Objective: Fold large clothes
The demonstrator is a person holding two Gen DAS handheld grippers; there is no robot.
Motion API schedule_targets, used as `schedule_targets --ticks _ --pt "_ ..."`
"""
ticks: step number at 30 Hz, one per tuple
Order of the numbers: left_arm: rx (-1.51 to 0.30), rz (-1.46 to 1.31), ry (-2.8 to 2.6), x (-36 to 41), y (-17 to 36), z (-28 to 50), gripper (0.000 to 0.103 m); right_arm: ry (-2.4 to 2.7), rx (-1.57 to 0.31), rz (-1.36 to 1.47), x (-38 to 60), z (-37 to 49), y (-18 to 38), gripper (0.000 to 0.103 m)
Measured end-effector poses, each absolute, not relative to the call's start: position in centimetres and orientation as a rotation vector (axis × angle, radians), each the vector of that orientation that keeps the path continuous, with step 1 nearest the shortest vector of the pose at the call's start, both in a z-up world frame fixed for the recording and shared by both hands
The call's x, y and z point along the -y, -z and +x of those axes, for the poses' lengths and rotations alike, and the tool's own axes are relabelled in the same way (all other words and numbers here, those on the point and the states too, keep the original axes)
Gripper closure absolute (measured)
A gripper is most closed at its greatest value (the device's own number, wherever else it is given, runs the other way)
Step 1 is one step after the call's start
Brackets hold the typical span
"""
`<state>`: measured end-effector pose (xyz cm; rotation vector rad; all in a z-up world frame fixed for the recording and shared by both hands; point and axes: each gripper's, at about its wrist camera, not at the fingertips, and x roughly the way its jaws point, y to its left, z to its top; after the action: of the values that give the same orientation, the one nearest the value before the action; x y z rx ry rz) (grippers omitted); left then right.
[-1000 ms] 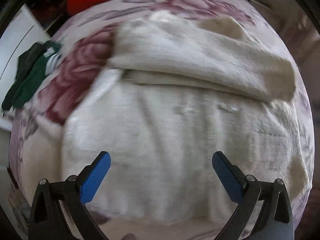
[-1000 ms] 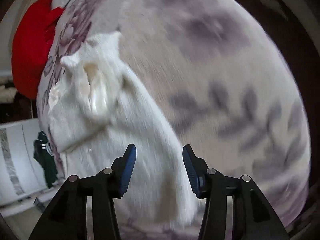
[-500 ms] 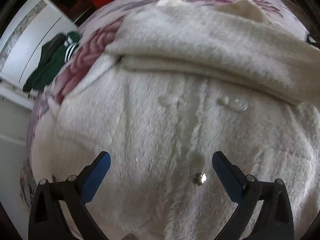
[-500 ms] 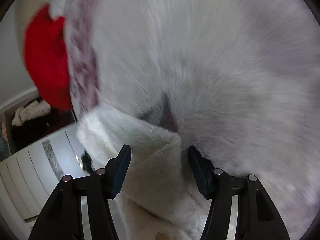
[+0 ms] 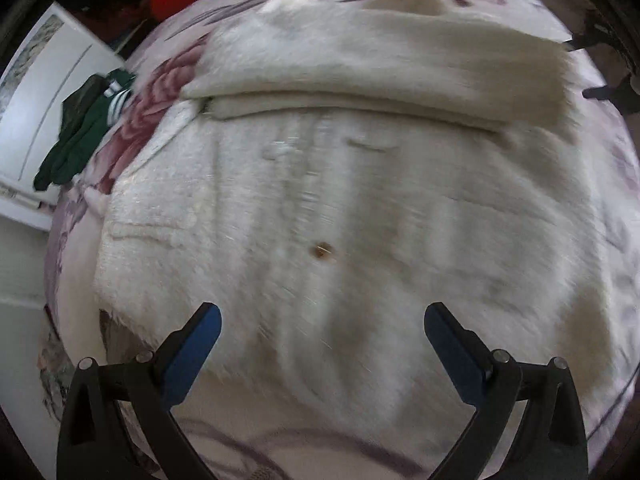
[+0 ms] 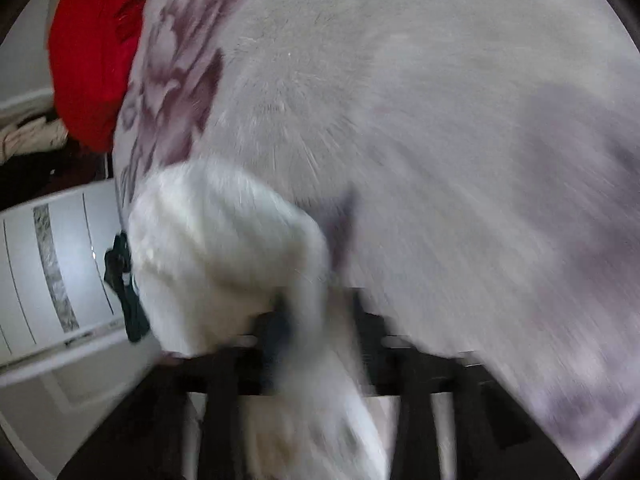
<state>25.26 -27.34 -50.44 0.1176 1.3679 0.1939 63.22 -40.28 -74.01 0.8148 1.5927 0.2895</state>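
Cardigan: my name for the fluffy cream garment [image 5: 360, 220], spread button-side up on the floral blanket [image 5: 160, 80], directly under and ahead of my left gripper [image 5: 322, 344].
Left gripper: jaws wide apart, nothing between them, hovering above the hem.
Right gripper: [image 6: 320, 320] blurred; jaws opening, a fold of cream fleece between them; I cannot tell if the pads press.
Sleeve: [image 5: 380, 64] folded across the chest, long axis crosswise, beyond the button [image 5: 322, 250].
Nearer hand: left, I judge, for the hem.
Writing: none readable.
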Motion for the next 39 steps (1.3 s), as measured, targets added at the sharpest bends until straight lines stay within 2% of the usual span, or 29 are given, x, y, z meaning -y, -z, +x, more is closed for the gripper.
schedule_targets --ticks 1,7,12,15,17,18,22,26,27,28,29,32,34,37,38,39 --pt "-1.372 0.106 -0.164 28.3 50.1 24.8 0.0 -0.303 -1.609 0.809 41.5 61.4 73.0 0.034" --pt "-1.401 0.03 0.117 36.7 50.5 23.4 0.0 -0.206 -1.695 0.833 49.8 49.8 71.5 0.033" --pt "-1.365 0.184 0.214 44.7 53.9 22.9 0.002 -0.208 -1.646 0.91 51.7 46.2 72.2 0.033" --pt "-1.39 0.3 0.151 45.9 57.1 21.5 0.04 -0.238 -1.621 0.911 48.9 47.8 72.5 0.033" --pt "-1.316 0.3 0.136 45.3 56.7 20.6 0.053 -0.34 -1.599 0.932 47.2 49.4 72.3 0.033" --pt "-1.302 0.297 0.125 44.9 56.5 20.4 0.065 -0.375 -1.593 0.934 45.6 50.5 72.3 0.033" --pt "-1.29 0.286 0.117 44.3 56.1 20.1 0.065 -0.576 -1.564 0.91 38.0 54.4 72.2 0.033" --pt "-1.293 0.297 0.102 44.8 56.3 20.3 0.065 -0.585 -1.654 0.901 32.2 57.1 75.8 0.034" --pt "-1.294 0.289 0.099 45.1 56.5 20.6 0.065 -0.565 -1.667 0.866 31.4 57.5 76.0 0.048" --pt "-1.294 0.282 0.098 44.8 56.5 20.4 0.064 -0.558 -1.653 0.823 31.1 57.8 75.6 0.091" --pt "-1.295 0.273 0.096 45.1 56.4 20.5 0.064 -0.573 -1.604 0.805 31.0 58.2 74.4 0.098" --pt "-1.291 0.256 0.087 45.3 56.6 20.8 0.062 -0.575 -1.41 0.762 32.7 59.2 69.6 0.098" --pt "-1.292 0.257 0.091 44.8 56.9 21.1 0.057 -0.556 -1.347 0.687 33.7 59.9 68.0 0.098" --pt "-1.302 0.289 0.095 45.2 57.4 21.1 0.05 -0.509 -1.475 0.557 33.7 61.1 71.1 0.095" --pt "-1.305 0.301 0.094 45.4 57.5 21.2 0.049 -0.488 -1.531 0.526 33.6 61.3 72.5 0.089" --pt "-1.309 0.303 0.092 45.4 57.6 21.3 0.048 -0.463 -1.57 0.5 33.9 61.4 73.6 0.063"
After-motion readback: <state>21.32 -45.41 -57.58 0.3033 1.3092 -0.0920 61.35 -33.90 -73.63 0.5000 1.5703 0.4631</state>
